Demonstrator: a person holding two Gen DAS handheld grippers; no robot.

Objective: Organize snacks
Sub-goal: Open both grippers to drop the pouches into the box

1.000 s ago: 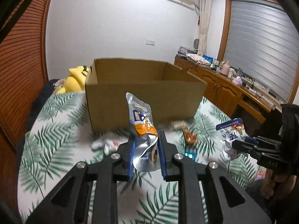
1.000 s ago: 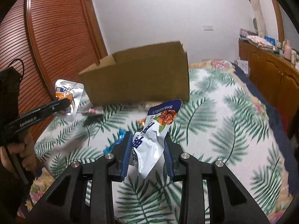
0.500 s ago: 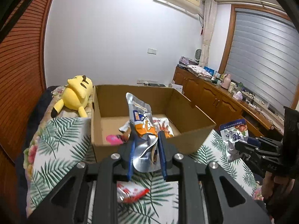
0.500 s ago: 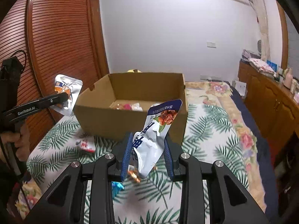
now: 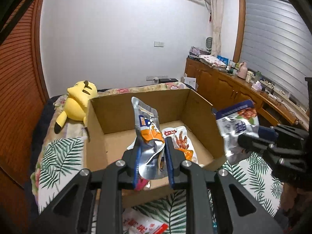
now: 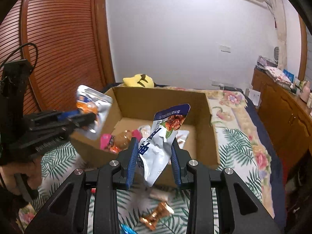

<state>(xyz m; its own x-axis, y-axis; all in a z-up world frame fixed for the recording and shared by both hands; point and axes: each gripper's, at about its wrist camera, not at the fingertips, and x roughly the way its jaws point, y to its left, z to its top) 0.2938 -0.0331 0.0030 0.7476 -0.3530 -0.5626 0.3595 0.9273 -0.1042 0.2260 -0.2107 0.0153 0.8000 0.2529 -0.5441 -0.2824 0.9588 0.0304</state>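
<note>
An open cardboard box (image 5: 197,105) (image 6: 163,97) stands on the bed with several snack packets inside. My left gripper (image 5: 152,161) is shut on a silver and orange snack pouch (image 5: 148,134), held upright over the box's near wall. The right wrist view shows that same pouch (image 6: 93,109) at the box's left edge. A white and blue snack pouch (image 6: 161,140) stands upright between the pads of my right gripper (image 6: 154,159), which is shut on it just before the box's near wall. From the left wrist it appears as the white and blue pouch (image 5: 236,128) at the box's right wall.
A yellow plush toy (image 5: 78,101) lies behind the box on the left. Loose snacks lie on the leaf-print cover in front of the box: a gold-wrapped candy (image 6: 156,214) and a red and white packet (image 5: 144,224). A wooden sideboard (image 5: 234,89) runs along the right.
Both grippers rose and moved forward to the box with their pouches. The box's inside has come into view, and the left pouch now hangs over it.
</note>
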